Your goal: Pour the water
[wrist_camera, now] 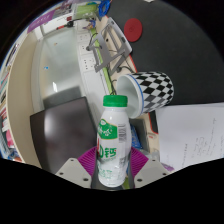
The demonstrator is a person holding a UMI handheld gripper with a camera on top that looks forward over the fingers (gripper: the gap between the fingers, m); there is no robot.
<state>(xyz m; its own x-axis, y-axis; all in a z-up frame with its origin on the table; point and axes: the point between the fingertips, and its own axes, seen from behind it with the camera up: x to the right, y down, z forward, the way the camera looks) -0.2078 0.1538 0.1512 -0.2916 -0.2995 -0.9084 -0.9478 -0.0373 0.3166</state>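
Note:
A white plastic bottle (pixel 112 142) with a green cap and green lettering stands upright between my fingers. My gripper (pixel 112 165) is shut on the bottle, with both magenta pads (pixel 87 160) pressed against its lower sides. Just beyond the bottle, slightly to the right, is a black-and-white checkered cup (pixel 148 90) with its opening toward the bottle. The bottle's base is hidden between the fingers.
A dark tray or mat (pixel 62 130) lies left of the bottle on the white table (pixel 60 70). Sheets of printed paper (pixel 195 135) lie to the right. Farther back are a red round object (pixel 133 33) and clutter along the table's far edge.

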